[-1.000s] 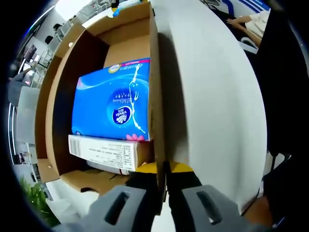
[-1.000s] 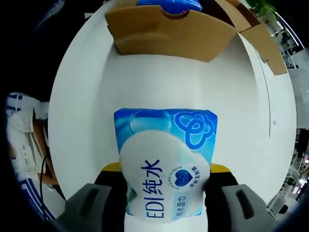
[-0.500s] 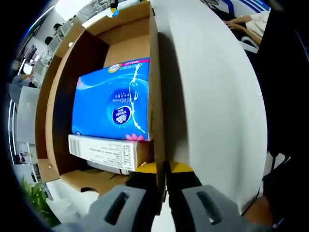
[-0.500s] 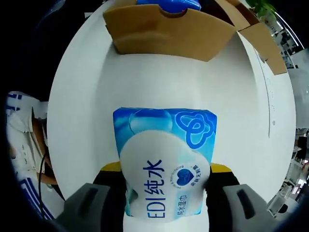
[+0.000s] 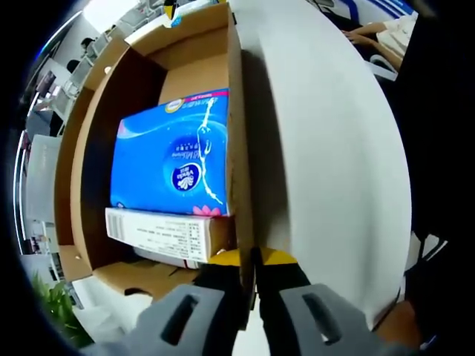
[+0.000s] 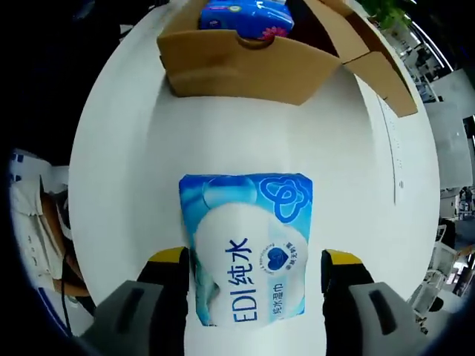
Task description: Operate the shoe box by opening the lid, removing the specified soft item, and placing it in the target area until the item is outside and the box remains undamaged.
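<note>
Left gripper view: the shoe box (image 5: 148, 74) stands open, holding a blue tissue pack (image 5: 171, 156) and a white carton (image 5: 167, 236); the left gripper (image 5: 249, 297) is clenched on the box wall. Right gripper view: the wet-wipes pack (image 6: 247, 256) lies on the white table (image 6: 119, 185), outside the box, between the released jaws of the right gripper (image 6: 252, 297). Placement looks done; next, withdraw clear.

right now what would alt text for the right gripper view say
A blue and white wet wipes pack lies flat on a white table between the open jaws of the right gripper, which do not touch it. Beyond it stands an open cardboard shoe box with a blue tissue pack inside.
</note>
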Available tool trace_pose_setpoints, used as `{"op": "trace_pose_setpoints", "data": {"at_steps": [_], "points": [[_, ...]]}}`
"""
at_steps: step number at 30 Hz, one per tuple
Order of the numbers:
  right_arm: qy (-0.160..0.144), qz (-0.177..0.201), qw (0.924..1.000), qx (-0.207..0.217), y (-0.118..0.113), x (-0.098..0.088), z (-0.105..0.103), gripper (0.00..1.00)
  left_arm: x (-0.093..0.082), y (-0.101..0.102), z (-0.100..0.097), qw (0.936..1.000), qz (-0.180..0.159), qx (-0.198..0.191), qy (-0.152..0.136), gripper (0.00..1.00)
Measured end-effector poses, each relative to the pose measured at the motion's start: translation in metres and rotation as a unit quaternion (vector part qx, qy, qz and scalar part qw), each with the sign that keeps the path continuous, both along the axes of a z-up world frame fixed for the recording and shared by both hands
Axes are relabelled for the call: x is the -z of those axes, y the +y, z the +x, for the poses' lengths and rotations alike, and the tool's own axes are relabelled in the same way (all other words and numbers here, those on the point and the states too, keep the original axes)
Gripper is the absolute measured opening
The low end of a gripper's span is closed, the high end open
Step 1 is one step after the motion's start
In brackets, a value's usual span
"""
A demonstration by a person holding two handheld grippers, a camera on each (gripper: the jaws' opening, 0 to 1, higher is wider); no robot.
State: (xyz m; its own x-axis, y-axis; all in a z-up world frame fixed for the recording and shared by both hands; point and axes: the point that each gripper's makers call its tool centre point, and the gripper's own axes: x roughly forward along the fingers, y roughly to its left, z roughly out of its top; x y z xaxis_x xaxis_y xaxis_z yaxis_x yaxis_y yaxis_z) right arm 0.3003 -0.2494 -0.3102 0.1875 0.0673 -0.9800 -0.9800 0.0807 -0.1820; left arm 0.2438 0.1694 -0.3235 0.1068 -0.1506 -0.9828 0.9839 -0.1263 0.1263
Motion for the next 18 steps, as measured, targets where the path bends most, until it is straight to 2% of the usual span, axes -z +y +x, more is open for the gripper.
{"op": "trace_pose_setpoints", "data": {"at_steps": [5, 7, 9, 15, 18], "points": [[-0.025, 0.01, 0.9996, 0.012, 0.007, -0.013, -0.001, 0.75, 0.0, 0.001, 0.0, 1.0, 0.001, 0.001, -0.002, 0.04], [-0.04, 0.026, 0.9986, 0.023, 0.013, -0.019, 0.001, 0.75, 0.0, 0.001, 0.001, 1.0, 0.001, 0.0, -0.003, 0.04], [-0.042, 0.052, 0.9969, 0.043, 0.021, -0.023, -0.002, 0.75, 0.0, 0.002, 0.001, 1.0, 0.002, 0.001, -0.005, 0.04], [-0.069, 0.077, 0.9929, 0.06, 0.034, -0.038, 0.002, 0.72, 0.0, 0.003, 0.002, 1.0, 0.003, 0.002, -0.003, 0.04], [-0.072, 0.094, 0.9906, 0.069, 0.043, -0.047, -0.001, 0.71, 0.0, 0.003, 0.002, 1.0, 0.004, 0.003, -0.004, 0.04]]}}
